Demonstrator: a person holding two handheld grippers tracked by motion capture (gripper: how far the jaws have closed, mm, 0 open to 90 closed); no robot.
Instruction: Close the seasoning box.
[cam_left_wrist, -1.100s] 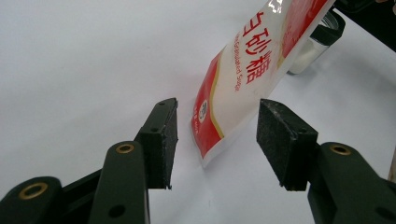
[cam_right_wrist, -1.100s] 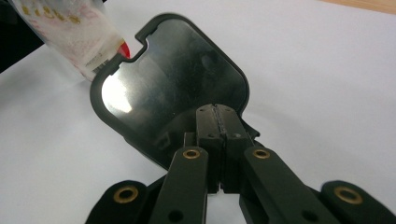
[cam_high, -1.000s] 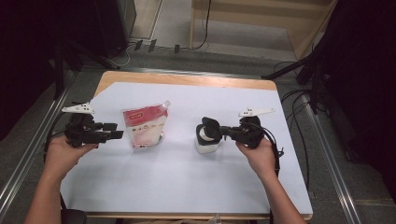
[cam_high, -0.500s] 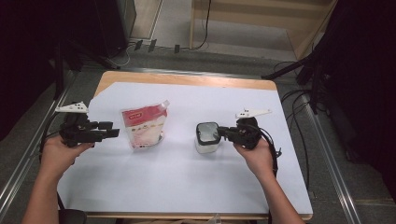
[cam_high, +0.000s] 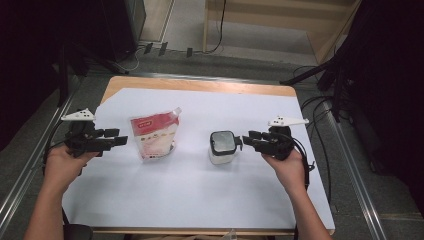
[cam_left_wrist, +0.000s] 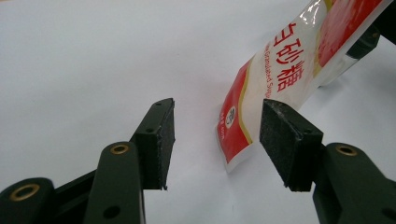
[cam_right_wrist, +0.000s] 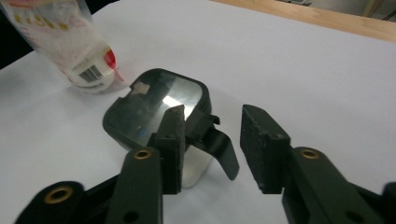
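A recording lab or test room. A wooden bench covered with a plain white sheet stands on a grey floor. Metal rails run along both sides, black cables trail across the floor, dark stands and equipment surround it, and pale wooden furniture stands behind.

My high camera sits above my side of the counter, looking forward and down from well back. The camera on my left gripper rides low and close, facing along its jaws toward the red and white pouch. The one on my right gripper looks down its jaws at the lidded container, very near. All three share the pouch
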